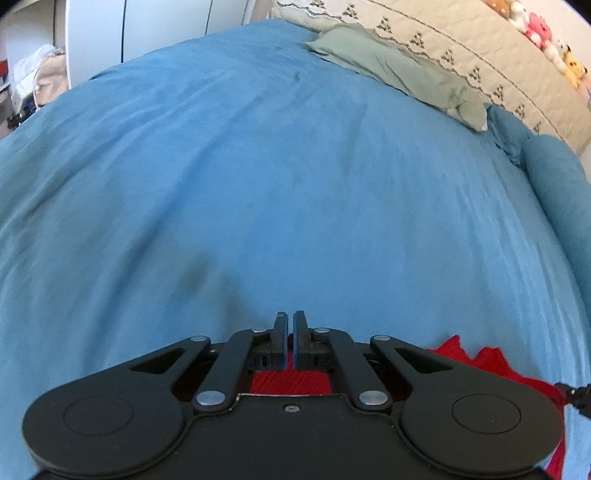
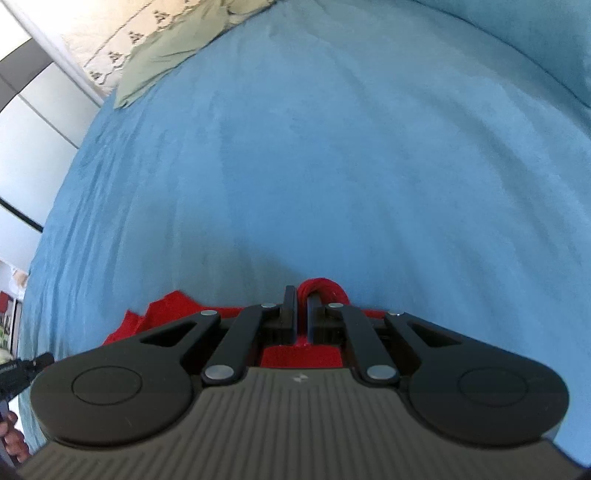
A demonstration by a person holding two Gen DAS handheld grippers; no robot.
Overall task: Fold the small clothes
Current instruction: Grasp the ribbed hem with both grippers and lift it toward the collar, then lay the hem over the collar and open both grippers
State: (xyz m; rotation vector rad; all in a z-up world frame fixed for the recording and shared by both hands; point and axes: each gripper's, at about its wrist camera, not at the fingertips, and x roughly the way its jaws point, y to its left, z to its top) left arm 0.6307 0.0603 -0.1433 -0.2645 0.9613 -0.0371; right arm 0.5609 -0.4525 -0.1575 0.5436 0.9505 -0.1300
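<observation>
A small red knit garment [image 1: 491, 363] hangs over the blue bedspread [image 1: 280, 192], mostly hidden under the gripper bodies. My left gripper [image 1: 290, 321] is shut on one edge of it; red cloth shows between and below the jaws. My right gripper [image 2: 301, 301] is shut on another edge of the red garment [image 2: 162, 310], with a red fold bunched at the fingertips [image 2: 290, 295]. The garment stretches between the two grippers, and each gripper's tip shows at the other view's edge.
A sage green cloth [image 1: 399, 70] lies at the far side of the bed, against a cream patterned quilt [image 1: 461, 44]. Plush toys [image 1: 539, 33] line the wall. A rolled blue blanket [image 1: 557, 177] lies at the right. White wardrobe doors [image 1: 166, 26] stand beyond the bed.
</observation>
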